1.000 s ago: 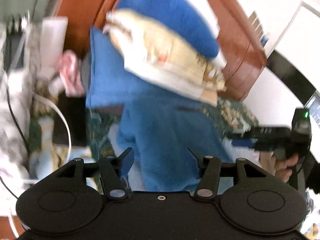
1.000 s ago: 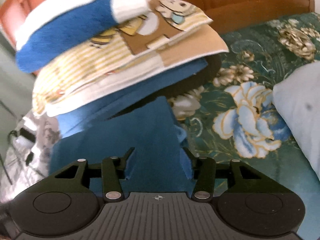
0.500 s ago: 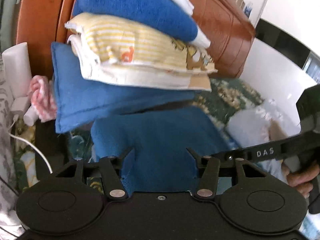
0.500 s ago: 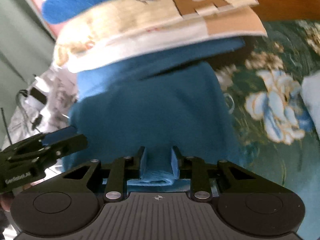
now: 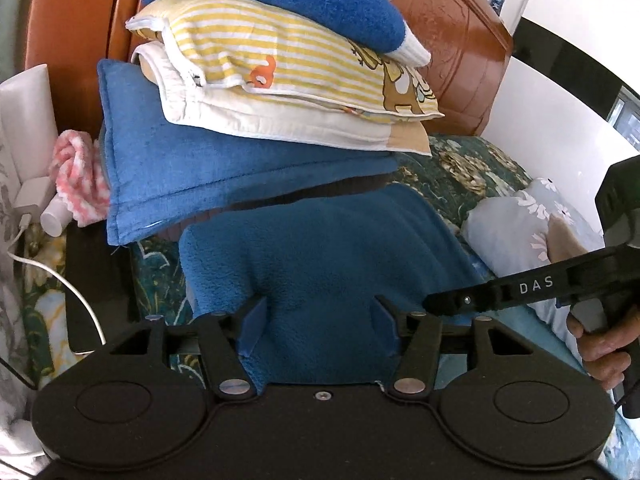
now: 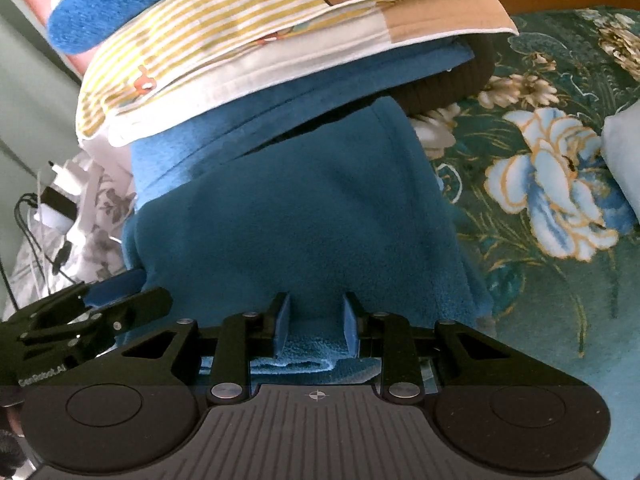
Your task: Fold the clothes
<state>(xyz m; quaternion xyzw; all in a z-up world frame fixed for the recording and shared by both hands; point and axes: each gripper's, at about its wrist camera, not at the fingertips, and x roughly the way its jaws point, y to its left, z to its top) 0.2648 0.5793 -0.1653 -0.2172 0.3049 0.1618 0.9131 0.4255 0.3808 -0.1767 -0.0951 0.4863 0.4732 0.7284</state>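
A blue fleece garment [image 5: 328,256] lies on the floral bedspread, its far end against a stack of folded bedding. It also shows in the right wrist view [image 6: 304,208]. My left gripper [image 5: 318,326] is open, its fingers spread over the garment's near edge. My right gripper [image 6: 316,322] has its jaws narrowed on a bunched fold of the garment's near edge. The right gripper's body [image 5: 532,288] shows at the right of the left wrist view, and the left gripper [image 6: 92,316] shows at the left of the right wrist view.
A stack of folded bedding [image 5: 272,80] in blue, yellow stripes and white leans on the wooden headboard [image 5: 460,40]. A pale pillow [image 5: 516,232] lies right. A pink cloth [image 5: 80,176], white charger and cable [image 5: 60,276] sit left. The green floral bedspread [image 6: 540,184] extends right.
My right gripper has gone from open to closed on the garment's near edge. Both grippers have moved closer to the garment and the bedding stack. My left gripper stays open.
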